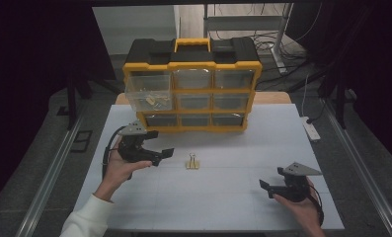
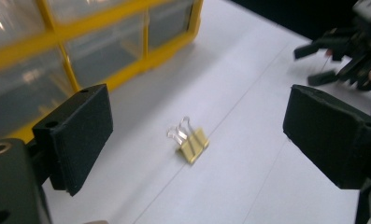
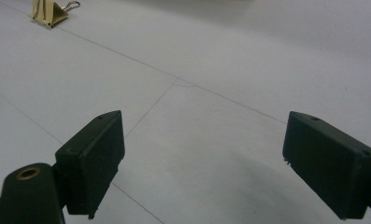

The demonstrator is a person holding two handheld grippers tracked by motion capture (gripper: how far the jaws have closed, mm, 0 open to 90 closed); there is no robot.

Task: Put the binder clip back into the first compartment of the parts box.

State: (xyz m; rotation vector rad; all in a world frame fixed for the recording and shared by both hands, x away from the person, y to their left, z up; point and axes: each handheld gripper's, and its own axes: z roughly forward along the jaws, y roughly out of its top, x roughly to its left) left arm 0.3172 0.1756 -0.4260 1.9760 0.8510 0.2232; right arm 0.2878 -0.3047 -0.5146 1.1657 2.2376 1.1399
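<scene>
Binder clip [image 1: 192, 162], gold with wire handles, lies on the white table [image 1: 218, 197] near its middle, just in front of the yellow drawer organizer [image 1: 192, 91]. Left gripper [image 1: 160, 146] hovers just left of the clip, jaws spread wide, empty, aimed toward it. Right gripper [image 1: 268, 188] sits well apart at the near right, jaws also wide and empty. One upper-left drawer [image 1: 149, 94] of the organizer stands pulled out.
</scene>
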